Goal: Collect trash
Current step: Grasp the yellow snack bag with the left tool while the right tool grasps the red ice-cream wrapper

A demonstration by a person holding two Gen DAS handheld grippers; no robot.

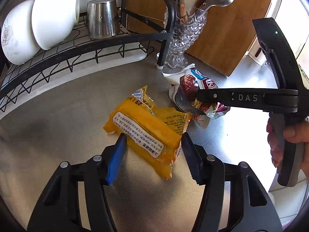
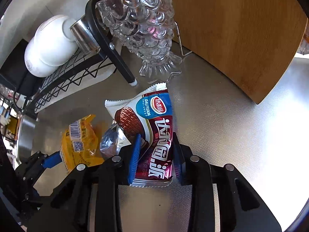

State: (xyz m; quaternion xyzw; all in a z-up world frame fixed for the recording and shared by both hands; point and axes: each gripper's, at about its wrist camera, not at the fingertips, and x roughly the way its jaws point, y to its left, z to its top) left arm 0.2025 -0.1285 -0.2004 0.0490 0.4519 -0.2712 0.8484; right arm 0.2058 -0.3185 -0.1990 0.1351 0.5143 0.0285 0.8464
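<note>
A crumpled yellow wrapper (image 1: pixel 148 129) lies on the steel counter (image 1: pixel 58 119). My left gripper (image 1: pixel 153 145) is open, its blue pads on either side of the wrapper's near end. A red and white chocolate pie wrapper (image 2: pixel 152 131) lies behind it to the right. My right gripper (image 2: pixel 156 152) has its pads pressed against both sides of this wrapper. In the left wrist view the right gripper reaches in from the right over the pie wrapper (image 1: pixel 191 89). The yellow wrapper also shows in the right wrist view (image 2: pixel 81 141), with the left gripper's blue finger (image 2: pixel 52 160) beside it.
A black wire dish rack (image 1: pixel 63 50) at the back left holds two white bowls (image 1: pixel 40 23) and a steel cup (image 1: pixel 102 19). A glass fish-shaped vase (image 1: pixel 183 36) with spoons stands behind the wrappers. A wooden cutting board (image 2: pixel 241 29) leans at the back right.
</note>
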